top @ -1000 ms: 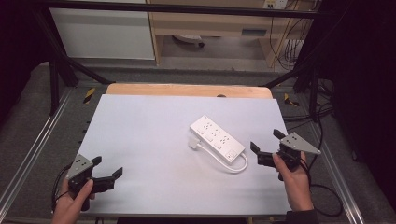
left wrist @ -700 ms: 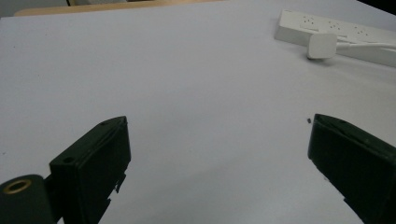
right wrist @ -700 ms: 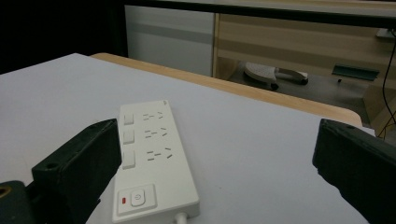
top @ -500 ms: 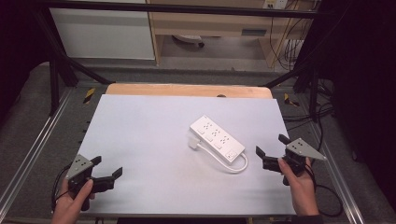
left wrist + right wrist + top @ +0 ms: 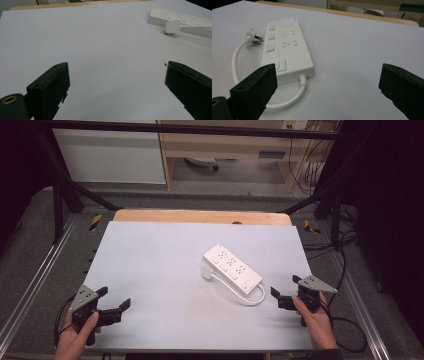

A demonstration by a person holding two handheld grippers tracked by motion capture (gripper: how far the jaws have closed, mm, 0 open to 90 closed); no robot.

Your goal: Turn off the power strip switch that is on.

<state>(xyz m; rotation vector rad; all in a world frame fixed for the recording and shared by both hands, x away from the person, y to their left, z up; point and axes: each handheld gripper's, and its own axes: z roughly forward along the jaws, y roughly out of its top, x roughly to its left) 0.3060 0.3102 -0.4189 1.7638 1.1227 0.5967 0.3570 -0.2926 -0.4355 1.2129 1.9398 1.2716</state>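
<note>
White counter (image 5: 165, 270): power strip (image 5: 232, 268) lies right of centre; left tool (image 5: 114, 306) and right tool (image 5: 285, 292) spread, empty.

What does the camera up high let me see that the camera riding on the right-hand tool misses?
High view alone: both hands, the left tool with its jaws apart at the near left corner, the metal frame, the floor around the table.

Right gripper view alone: close detail of the power strip, namely its socket slots, square buttons and the plug's prongs.

Both share: the white strip, its looped cable, the plug, the right tool open and apart from the strip.
</note>
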